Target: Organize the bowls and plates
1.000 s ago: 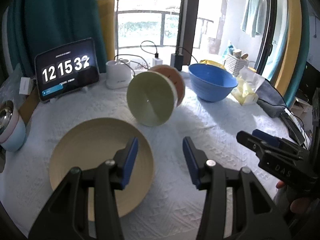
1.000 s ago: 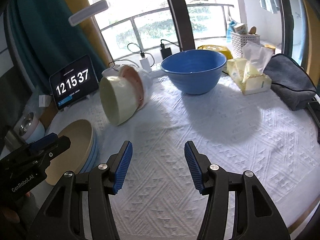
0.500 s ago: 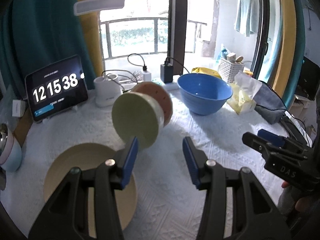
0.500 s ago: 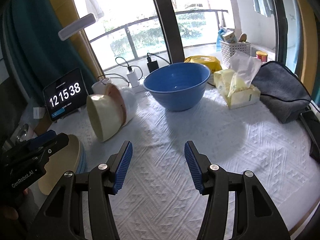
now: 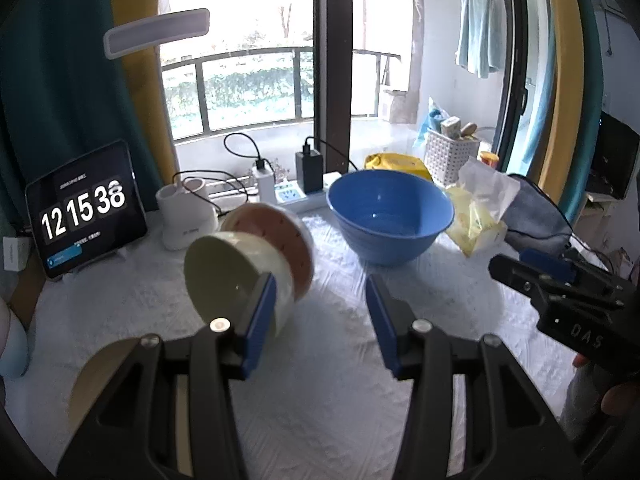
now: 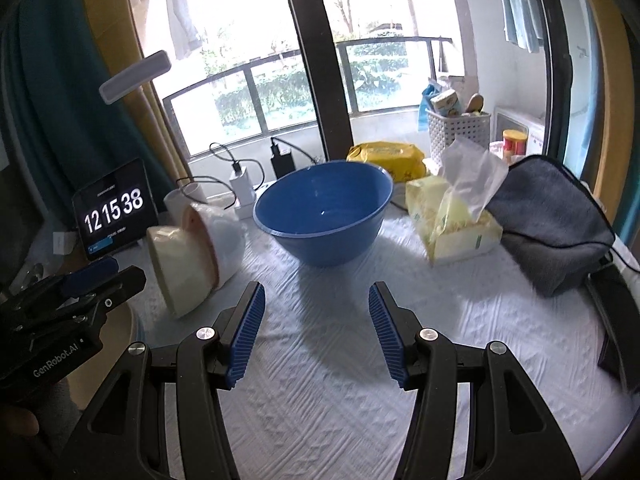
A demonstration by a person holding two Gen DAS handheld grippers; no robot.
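1. Since 1 second ago we have drawn both tools back and up; the tan plate point(image 5: 100, 376) has slid toward the frame's lower left.
2. Left tool point(image 5: 320, 320) and right tool point(image 6: 316, 332): moderately wide, empty; nothing is sorted yet.
3. On the table point(image 6: 460, 320): 1 blue bowl point(image 6: 324, 216), 2 tipped bowls, cream point(image 5: 232, 280) before pink point(image 5: 280, 236), 1 plate.

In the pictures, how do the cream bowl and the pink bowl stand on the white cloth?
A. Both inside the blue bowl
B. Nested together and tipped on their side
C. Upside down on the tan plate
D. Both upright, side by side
B: the cream bowl and the pink bowl lie nested and tipped on their side, beside the blue bowl, not in it.
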